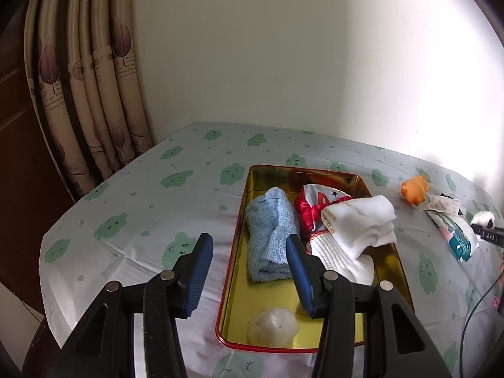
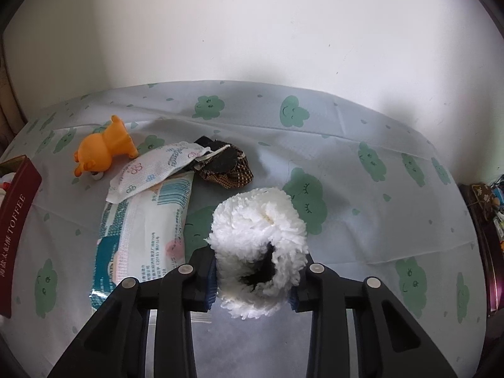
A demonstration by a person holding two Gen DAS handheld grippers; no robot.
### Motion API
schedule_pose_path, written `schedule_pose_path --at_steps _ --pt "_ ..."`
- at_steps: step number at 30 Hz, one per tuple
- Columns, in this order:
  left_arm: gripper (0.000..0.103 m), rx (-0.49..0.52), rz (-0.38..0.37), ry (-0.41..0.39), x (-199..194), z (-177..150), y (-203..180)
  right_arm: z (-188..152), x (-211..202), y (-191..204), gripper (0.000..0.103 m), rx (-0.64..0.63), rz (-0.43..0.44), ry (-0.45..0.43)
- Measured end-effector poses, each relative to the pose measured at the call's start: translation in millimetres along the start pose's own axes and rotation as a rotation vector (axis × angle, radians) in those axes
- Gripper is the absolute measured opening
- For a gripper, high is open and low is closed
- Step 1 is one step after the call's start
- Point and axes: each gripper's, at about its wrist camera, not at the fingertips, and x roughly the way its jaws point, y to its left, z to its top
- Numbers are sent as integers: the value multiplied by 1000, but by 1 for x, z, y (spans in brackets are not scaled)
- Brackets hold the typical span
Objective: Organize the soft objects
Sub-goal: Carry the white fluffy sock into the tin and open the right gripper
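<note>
Right gripper: jaws clamped on 1 white fluffy toy. Left gripper: jaws apart, empty, over tin.

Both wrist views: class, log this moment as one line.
right gripper: shut on fluffy white toy | left gripper: open above gold tin

On the tabletop I had the tin before my left gripper — folded towel at its left, socks right, a ball nearest. Right of the tin lay a toy, sachet, wipes pack and pouch; the plush sat between my right gripper's jaws.
</note>
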Motion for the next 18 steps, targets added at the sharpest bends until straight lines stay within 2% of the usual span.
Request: schedule_pose_path --at_steps 9,18 --pt "49 -12 -10 3 0 0 1 8 -41 22 30 -39 77 -53" --pt "49 -14 4 -11 -3 0 2 12 -72 93 30 -147 204 -88"
